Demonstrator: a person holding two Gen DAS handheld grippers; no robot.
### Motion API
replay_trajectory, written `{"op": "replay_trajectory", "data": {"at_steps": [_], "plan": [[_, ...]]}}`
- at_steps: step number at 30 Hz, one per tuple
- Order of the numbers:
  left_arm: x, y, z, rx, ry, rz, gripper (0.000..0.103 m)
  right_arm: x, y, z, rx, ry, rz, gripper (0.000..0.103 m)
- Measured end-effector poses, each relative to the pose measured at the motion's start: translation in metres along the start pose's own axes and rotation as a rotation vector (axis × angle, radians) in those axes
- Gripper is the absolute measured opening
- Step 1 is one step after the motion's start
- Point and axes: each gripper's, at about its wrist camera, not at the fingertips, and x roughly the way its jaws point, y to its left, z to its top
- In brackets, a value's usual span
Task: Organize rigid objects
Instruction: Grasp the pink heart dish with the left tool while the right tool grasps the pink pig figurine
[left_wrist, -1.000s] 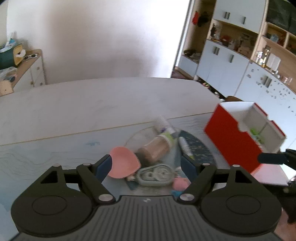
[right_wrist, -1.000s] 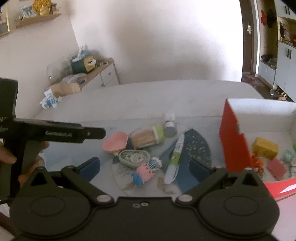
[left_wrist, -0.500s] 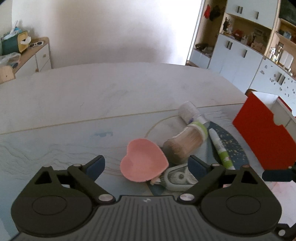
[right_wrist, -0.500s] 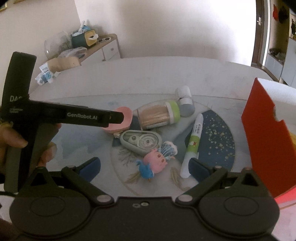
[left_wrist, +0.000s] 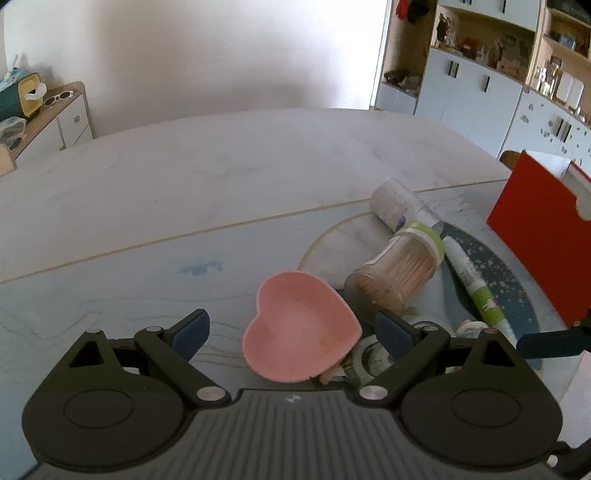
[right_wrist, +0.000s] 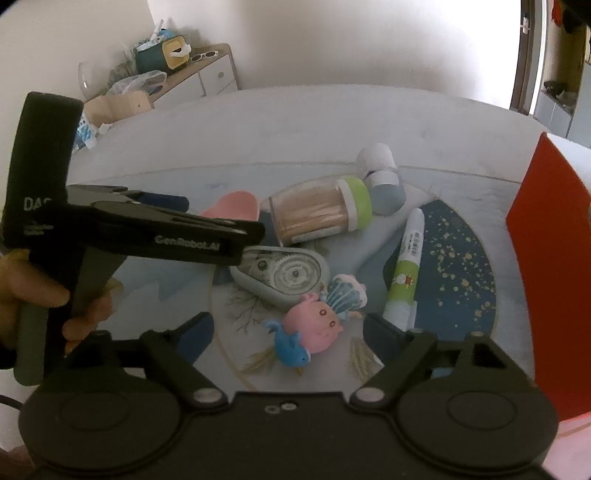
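Observation:
A pink heart-shaped dish (left_wrist: 301, 326) lies on the mat between the fingers of my left gripper (left_wrist: 291, 330), which stands open; neither pad touches it. In the right wrist view a pink pig toy (right_wrist: 319, 321) with a blue fish (right_wrist: 291, 349) beside it lies between the fingers of my right gripper (right_wrist: 290, 336). Its jaws are closing, and the pads are still apart from the toy. Behind the toy lie a correction tape (right_wrist: 284, 273), a toothpick jar (right_wrist: 317, 218), a white bottle (right_wrist: 380, 173) and a green-and-white pen (right_wrist: 406, 266).
A red box (left_wrist: 543, 236) with a white inside stands at the right, close to the pen. A person's hand (right_wrist: 33, 291) holds the left gripper's handle at the left of the pile. The pale table (left_wrist: 221, 177) stretches away behind; cabinets line the walls.
Both grippers have sunk toward the pile. The left one has shifted until the heart dish lies between its fingers. The right one's fingers have drawn a little closer around the pig toy.

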Motion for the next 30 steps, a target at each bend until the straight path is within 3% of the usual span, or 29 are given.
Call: {"op": "replay_trajectory", "data": {"at_steps": [18,21,25,30], "plan": [[0.019,-0.003,-0.002,0.008,-0.009,0.034,0.096,0.017,-0.005,0.002,0.014,0.048,-0.012,0.075],[0.019,-0.003,-0.002,0.010,-0.010,0.026,0.088,0.019,-0.006,0.002,0.015,0.052,-0.018,0.069],[0.017,-0.002,-0.004,0.010,-0.012,0.030,0.070,0.019,-0.008,0.002,0.025,0.053,-0.036,0.057],[0.012,0.000,-0.004,-0.001,-0.014,0.024,0.070,0.018,-0.008,0.001,0.016,0.048,-0.055,0.052]]}}
